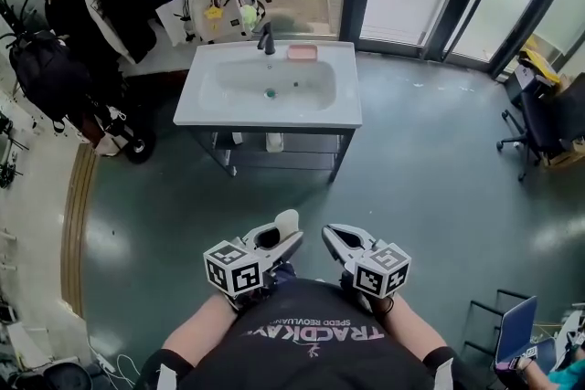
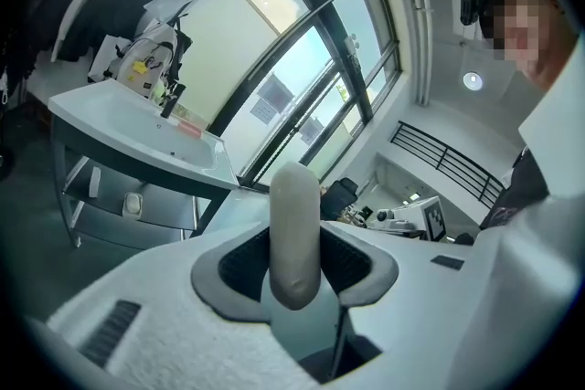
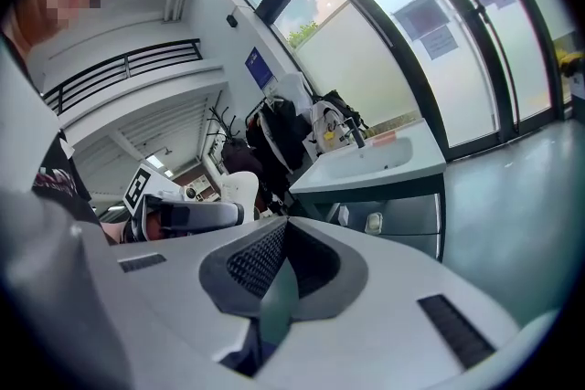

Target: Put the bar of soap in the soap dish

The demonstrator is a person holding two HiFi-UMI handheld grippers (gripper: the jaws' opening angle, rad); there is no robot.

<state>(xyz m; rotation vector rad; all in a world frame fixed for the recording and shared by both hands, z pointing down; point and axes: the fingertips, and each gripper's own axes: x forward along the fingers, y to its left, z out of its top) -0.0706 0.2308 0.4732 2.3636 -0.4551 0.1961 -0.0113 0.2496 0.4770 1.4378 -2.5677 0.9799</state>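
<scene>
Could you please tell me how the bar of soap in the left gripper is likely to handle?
The bar of soap looks stiff: it stands straight between the pads of the left gripper without bending. Its smooth, rounded surface may slip if squeezed unevenly. Held edge-on, it would probably topple flat once released.

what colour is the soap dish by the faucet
Pink. The soap dish shows best in the head view.

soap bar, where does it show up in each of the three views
Head view: the bar of soap sits low centre, sticking out of the left claw.
Left gripper view: dead centre, upright between the jaws.
Right gripper view: small, left of centre.
Shared landmark: the sink.
</scene>
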